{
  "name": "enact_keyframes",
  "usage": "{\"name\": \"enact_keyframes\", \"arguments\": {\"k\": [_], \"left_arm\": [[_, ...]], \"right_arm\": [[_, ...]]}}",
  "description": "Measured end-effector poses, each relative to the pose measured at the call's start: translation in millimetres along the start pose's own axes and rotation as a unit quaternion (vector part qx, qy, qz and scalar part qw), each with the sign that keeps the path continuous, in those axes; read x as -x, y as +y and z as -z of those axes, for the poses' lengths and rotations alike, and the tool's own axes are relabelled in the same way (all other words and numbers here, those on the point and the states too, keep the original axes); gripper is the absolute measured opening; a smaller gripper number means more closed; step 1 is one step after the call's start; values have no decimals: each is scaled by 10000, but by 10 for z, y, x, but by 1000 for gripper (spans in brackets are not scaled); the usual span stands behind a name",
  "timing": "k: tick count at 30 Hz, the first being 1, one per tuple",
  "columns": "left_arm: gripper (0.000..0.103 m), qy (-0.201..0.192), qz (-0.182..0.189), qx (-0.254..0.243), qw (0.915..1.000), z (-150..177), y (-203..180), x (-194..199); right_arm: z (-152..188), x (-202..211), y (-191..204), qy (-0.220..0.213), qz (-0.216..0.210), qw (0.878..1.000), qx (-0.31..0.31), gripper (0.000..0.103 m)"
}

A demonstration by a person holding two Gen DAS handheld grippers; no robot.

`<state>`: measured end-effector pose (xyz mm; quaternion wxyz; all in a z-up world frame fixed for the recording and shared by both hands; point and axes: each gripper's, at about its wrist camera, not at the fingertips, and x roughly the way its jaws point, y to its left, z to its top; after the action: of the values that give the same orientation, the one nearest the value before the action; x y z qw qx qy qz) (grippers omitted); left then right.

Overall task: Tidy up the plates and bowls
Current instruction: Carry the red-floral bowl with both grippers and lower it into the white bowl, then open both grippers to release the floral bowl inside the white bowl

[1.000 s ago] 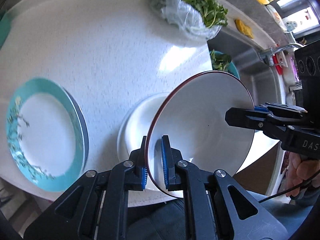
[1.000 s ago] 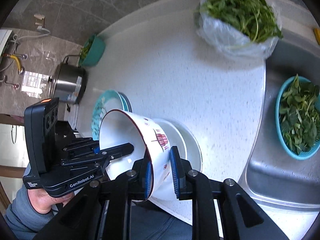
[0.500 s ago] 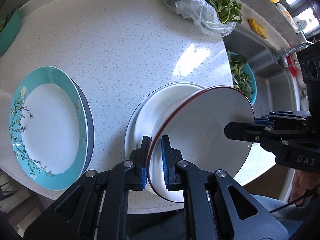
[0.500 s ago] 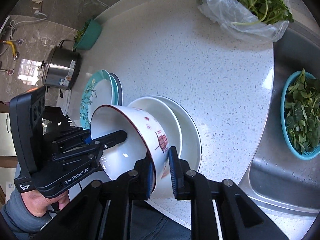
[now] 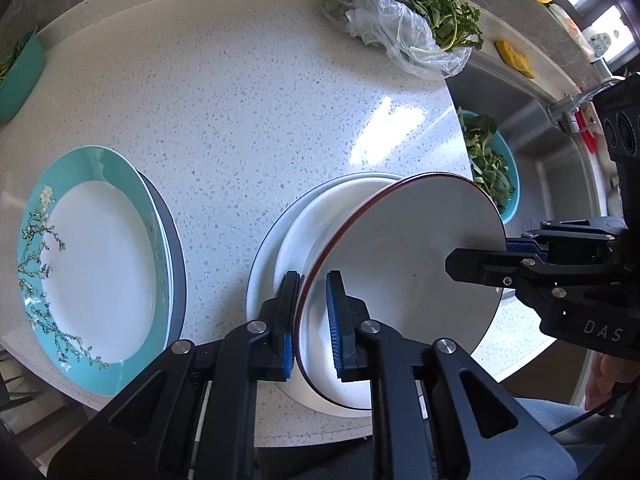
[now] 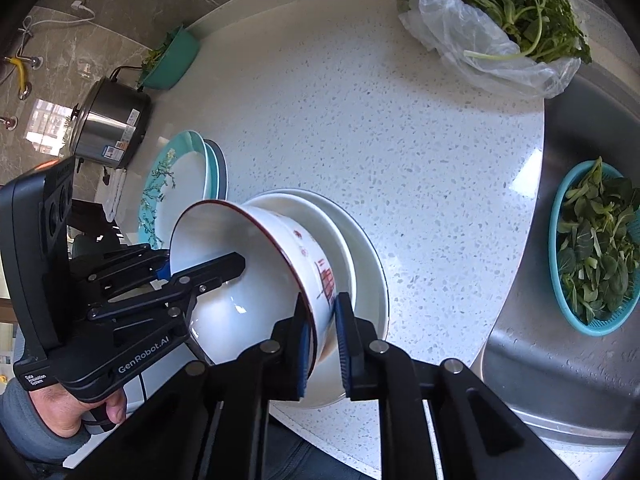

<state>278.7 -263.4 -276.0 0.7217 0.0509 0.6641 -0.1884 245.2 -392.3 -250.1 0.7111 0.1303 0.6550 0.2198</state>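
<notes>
Tongs, left [image 5: 314, 316] and right [image 6: 322, 344], clamp opposite rims of the tilted bowl [image 5: 400, 264] near the counter edge [image 5: 320, 436].

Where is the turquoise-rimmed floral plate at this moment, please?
In the left wrist view the turquoise-rimmed floral plate tops a small stack at the counter's left front edge, apart from the white plates under the red-rimmed bowl.
</notes>
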Motion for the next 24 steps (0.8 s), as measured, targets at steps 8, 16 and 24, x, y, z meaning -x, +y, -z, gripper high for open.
{"name": "enact_keyframes", "arguments": {"k": [8,16,24], "left_arm": [[16,-205,196,139,9995,32,70,5],[22,-338,319,155,9988,24,61,-17],[44,-440,428,73,9981,5,-6,-20]], "right_arm": [[38,41,-46,-114,-201,9997,-92,18],[90,120,-132,-233,-292,9990,-261,21],[85,120,-117,-227,-167,9995,-120,20]]}}
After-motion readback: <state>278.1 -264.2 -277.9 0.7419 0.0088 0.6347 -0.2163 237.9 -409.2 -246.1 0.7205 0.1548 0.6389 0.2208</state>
